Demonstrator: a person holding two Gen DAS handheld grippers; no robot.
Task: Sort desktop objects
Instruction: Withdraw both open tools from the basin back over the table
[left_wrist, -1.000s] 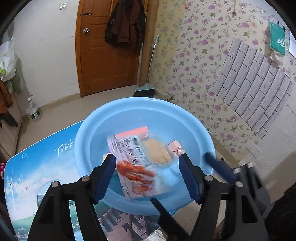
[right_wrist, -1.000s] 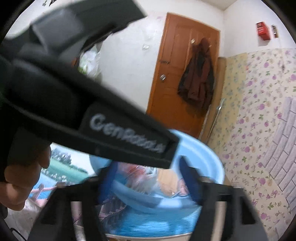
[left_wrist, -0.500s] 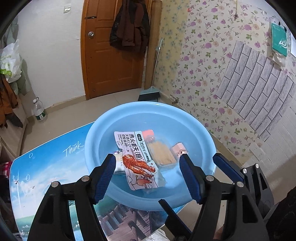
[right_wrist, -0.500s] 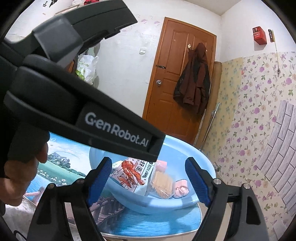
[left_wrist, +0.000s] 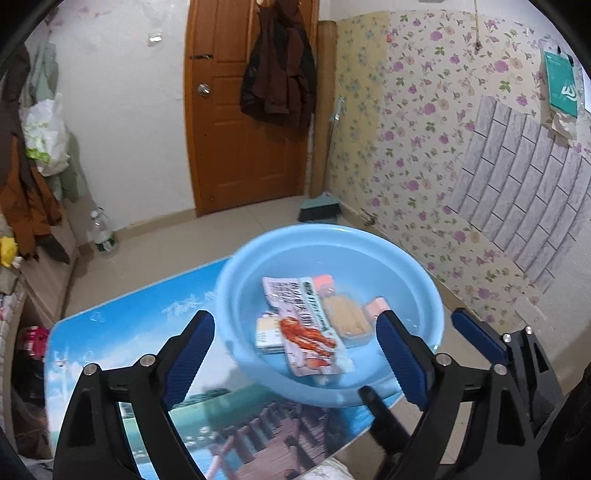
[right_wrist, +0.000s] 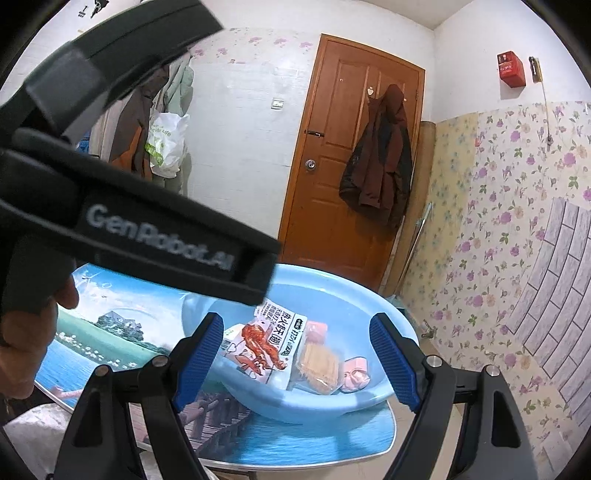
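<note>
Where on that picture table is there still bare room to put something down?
The table is bare left of the blue basin, out to its far-left edge, and on the near strip with the printed boardwalk. The crowded spot is the basin floor: a crayfish snack packet, a toothpick box and small packs overlap there.

Readable text, both views:

- "GenRobot.AI", white letters on the black body of the left gripper (right_wrist: 122, 221), crossing the left half of the right wrist view; slightly blurred.
- Snack packet (right_wrist: 264, 349) in the blue basin (right_wrist: 384, 317), centre-bottom: bold Chinese characters in a column beside a red crayfish picture; smaller print illegible. Same packet (left_wrist: 303, 325) in the left wrist view, characters blurred.
- Tabletop print (left_wrist: 110, 332): faint white script starting "Think", left of the basin, smeared.
- White plastic bag (right_wrist: 164, 144), upper left: green lettering ending "Life", partly legible.
- Green package (left_wrist: 561, 83) on the wall, upper right: white logo mark only, no readable words.
</note>
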